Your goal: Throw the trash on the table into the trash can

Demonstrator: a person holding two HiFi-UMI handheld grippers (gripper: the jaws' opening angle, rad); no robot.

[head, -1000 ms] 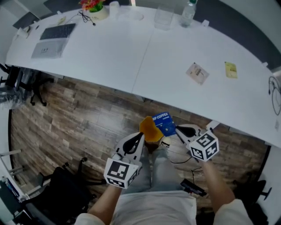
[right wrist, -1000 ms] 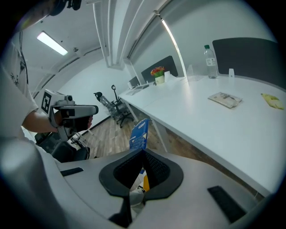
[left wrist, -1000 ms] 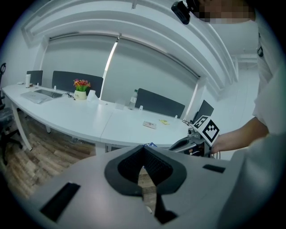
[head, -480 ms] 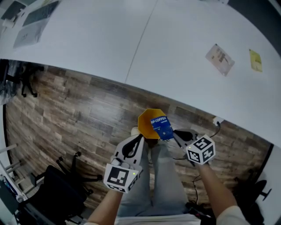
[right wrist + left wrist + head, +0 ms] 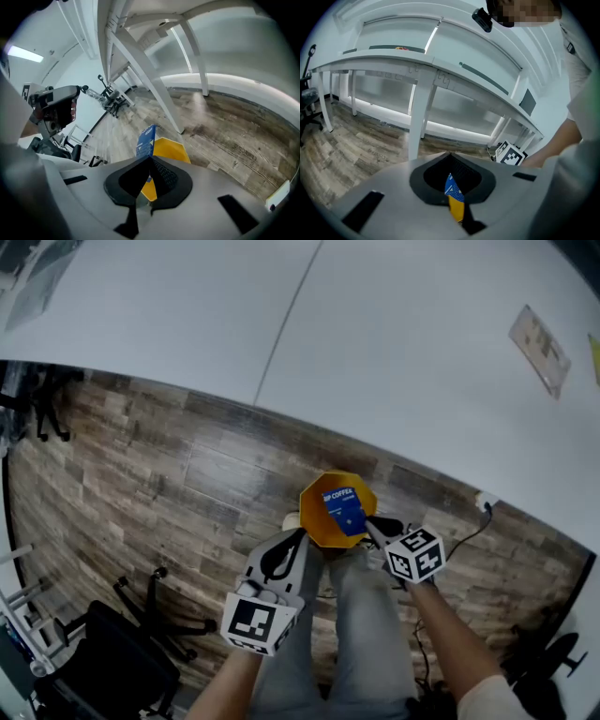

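The left gripper (image 5: 300, 536) and right gripper (image 5: 370, 522) (over the wood floor (image 5: 169, 474), off the worktop's (image 5: 187, 324) edge) both have fingers clamped on one blue-and-orange coffee packet (image 5: 336, 512).

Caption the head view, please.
Left gripper and right gripper hold a yellow-and-blue coffee packet over wood floor.
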